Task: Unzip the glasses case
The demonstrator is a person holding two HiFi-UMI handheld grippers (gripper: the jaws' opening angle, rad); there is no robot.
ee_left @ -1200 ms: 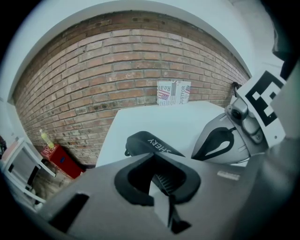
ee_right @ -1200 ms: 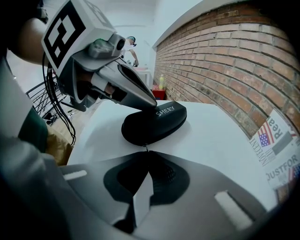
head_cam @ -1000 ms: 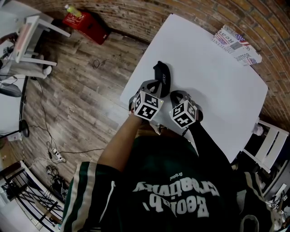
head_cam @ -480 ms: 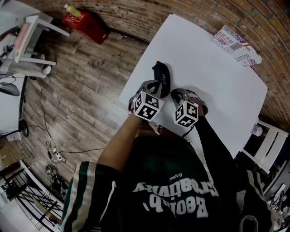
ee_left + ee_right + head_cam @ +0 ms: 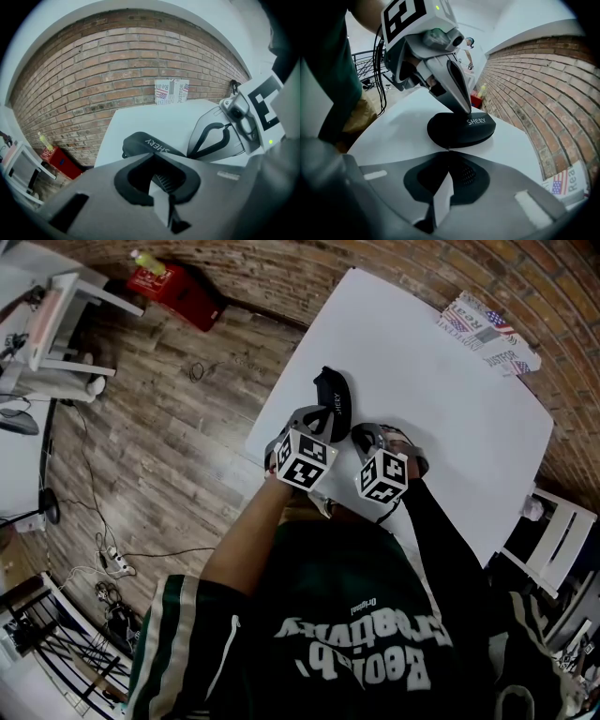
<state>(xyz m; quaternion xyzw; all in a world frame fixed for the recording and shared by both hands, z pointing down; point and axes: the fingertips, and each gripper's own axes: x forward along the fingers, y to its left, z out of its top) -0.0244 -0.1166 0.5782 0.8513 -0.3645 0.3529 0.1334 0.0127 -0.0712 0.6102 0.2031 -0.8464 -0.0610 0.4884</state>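
On the bench (image 5: 450, 381): the black glasses case (image 5: 459, 130) lies close to the left edge, just beyond both grippers (white "SHERY" lettering on top), with no gap showing along its seam.
Left gripper (image 5: 465, 110): fingers clenched, tips resting on the top of the case; it has kept its place over the last second.
Right gripper (image 5: 444, 151): fingers clenched too, tips touching the near rim of the case; whether a zip pull is pinched between them is too small to tell.
Just changed: the right gripper has rolled about its own line, so its marker cube (image 5: 382, 474) sits at a new tilt in the head view; the case has barely shifted.
Meaning for the task: the left seems to pin the case while the right twists to catch or start the slider; the unzipping itself looks not yet begun.
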